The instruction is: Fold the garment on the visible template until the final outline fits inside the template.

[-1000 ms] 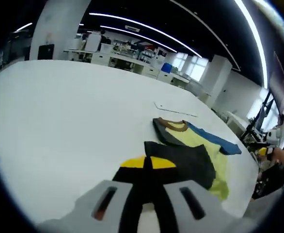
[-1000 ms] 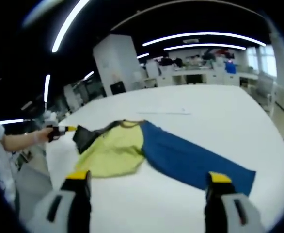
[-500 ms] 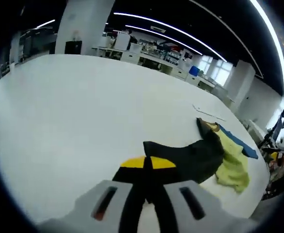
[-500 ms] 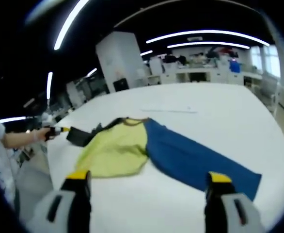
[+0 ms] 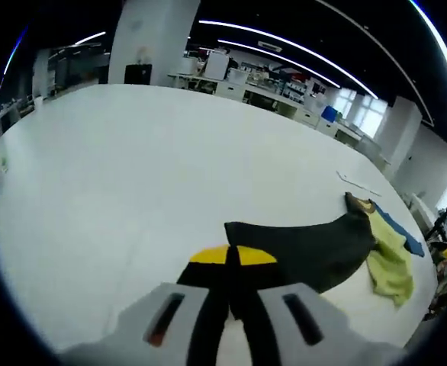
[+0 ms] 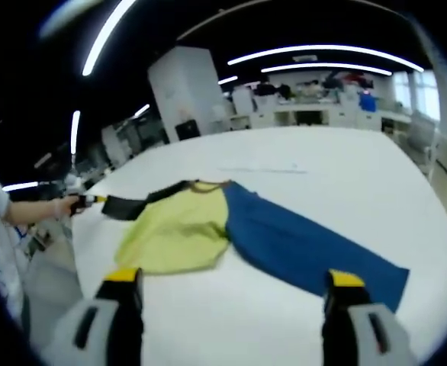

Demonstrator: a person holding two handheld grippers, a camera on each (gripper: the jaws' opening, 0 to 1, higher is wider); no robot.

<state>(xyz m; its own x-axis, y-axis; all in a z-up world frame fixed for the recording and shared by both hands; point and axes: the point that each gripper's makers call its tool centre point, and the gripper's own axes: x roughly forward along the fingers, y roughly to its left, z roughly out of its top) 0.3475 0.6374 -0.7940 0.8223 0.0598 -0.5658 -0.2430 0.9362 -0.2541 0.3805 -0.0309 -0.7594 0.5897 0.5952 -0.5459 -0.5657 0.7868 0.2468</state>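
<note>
The garment (image 6: 231,232) lies spread on the white table (image 6: 345,175), in three colour panels: a blue part (image 6: 300,244) reaching toward the table's right-hand edge in the right gripper view, a yellow-green body (image 6: 174,236) in the middle, and a black sleeve (image 6: 132,204) drawn out toward the table's left edge. A brown collar (image 6: 207,184) marks the neckline on the far side of the garment.

In the left gripper view the same black sleeve (image 5: 307,248) runs from the jaws across the table (image 5: 132,168) to the yellow-green body (image 5: 391,263), with a strip of the blue part (image 5: 403,232) just beyond it and the collar (image 5: 361,203) at the junction.

The left gripper (image 5: 232,258) has its yellow-tipped jaws pressed together on the end of the black sleeve. In the right gripper view it appears at the table's left edge (image 6: 92,200), held in a person's hand (image 6: 59,207), with the sleeve stretched from it.

The right gripper (image 6: 229,280) hangs over the near edge of the table with its jaws spread wide, nothing between them; the garment lies beyond the tips.

A thin pale strip (image 6: 262,170) lies on the table beyond the collar, apart from the garment; whether it belongs to the template cannot be told. Desks and ceiling light strips (image 6: 315,55) fill the room behind.
</note>
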